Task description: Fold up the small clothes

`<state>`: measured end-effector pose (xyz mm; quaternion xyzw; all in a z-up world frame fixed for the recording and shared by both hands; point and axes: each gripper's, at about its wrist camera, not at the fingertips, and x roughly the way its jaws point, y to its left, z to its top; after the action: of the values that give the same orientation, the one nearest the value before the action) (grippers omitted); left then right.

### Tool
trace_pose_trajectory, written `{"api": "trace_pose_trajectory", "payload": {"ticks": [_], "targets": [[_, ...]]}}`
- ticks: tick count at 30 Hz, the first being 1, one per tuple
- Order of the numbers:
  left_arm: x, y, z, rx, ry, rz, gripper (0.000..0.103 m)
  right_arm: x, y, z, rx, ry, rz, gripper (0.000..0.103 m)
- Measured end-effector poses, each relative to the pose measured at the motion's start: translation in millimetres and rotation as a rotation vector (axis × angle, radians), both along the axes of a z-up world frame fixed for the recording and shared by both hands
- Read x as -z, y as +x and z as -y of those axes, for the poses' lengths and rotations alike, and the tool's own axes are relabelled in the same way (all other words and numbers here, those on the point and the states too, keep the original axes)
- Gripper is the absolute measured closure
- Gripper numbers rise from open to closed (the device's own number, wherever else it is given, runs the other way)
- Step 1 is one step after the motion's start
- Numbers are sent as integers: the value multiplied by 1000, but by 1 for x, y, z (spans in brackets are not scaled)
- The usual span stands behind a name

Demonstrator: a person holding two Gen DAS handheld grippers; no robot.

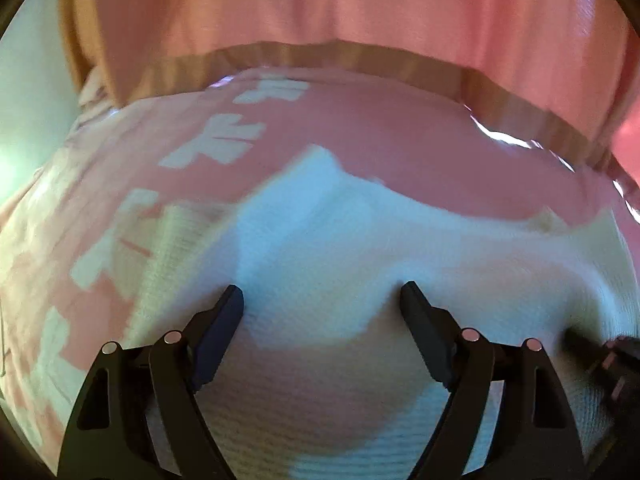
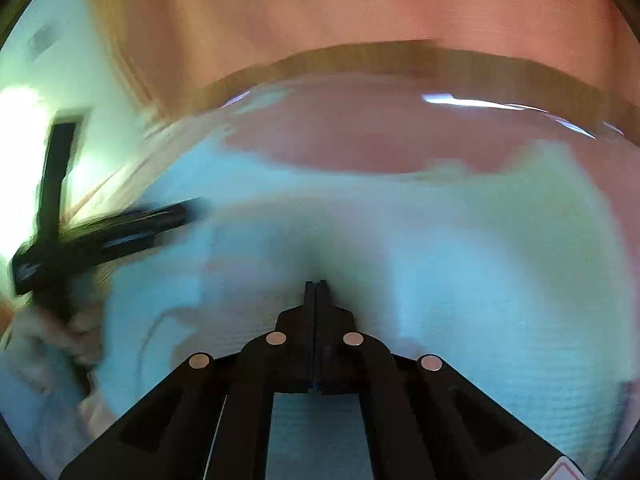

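1. Left wrist view: the left gripper (image 1: 322, 294) points steeply down at a white ribbed garment (image 1: 320, 248), its two black fingers (image 1: 224, 320) standing wide apart at 7 and 5 o'clock of the frame's centre. The tips sit at or just above the cloth; no fabric is pinched between them.
2. Same view: the garment fills the lower half, from 8 o'clock round to 4 o'clock, with a raised fold peaking just above centre. It lies on a pink mat with white block patterns (image 1: 224, 136), which runs off to 9 and 10 o'clock.
3. Same view: a brown table edge (image 1: 400, 62) arcs across at 12 o'clock, with pink cloth (image 1: 360, 0) beyond it. At 4 o'clock, by the rim, the dark tip of the right gripper (image 1: 600, 352) reaches onto the garment.
4. Right wrist view: the right gripper (image 2: 316, 284) also tilts steeply down, its fingers pressed together at 6 o'clock. The tips meet right at a dark crease in the garment (image 2: 440, 260); blur hides whether fabric is caught between them.
5. Same view: the left gripper (image 2: 120, 232) shows as a blurred black bar at 9 o'clock, over the garment's left edge. The pink mat (image 2: 360, 140) lies at 12 o'clock below the table edge (image 2: 400, 60).
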<state>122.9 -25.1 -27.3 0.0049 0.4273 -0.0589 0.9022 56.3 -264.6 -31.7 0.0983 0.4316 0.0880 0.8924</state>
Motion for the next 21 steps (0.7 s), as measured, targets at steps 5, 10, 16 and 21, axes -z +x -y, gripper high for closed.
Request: {"api": "trace_pose_trajectory", "payload": {"ticks": [5, 10, 16, 21], "targets": [[4, 6, -8, -15, 2, 3, 24, -10, -22, 69, 218, 73, 1, 103], [-3, 6, -13, -68, 91, 63, 24, -4, -13, 80, 260, -42, -6, 103], [-5, 22, -45, -162, -39, -12, 19, -31, -39, 139, 457, 78, 66, 97], [-29, 17, -23, -44, -153, 27, 19, -40, -12, 82, 221, 27, 87, 98]]}}
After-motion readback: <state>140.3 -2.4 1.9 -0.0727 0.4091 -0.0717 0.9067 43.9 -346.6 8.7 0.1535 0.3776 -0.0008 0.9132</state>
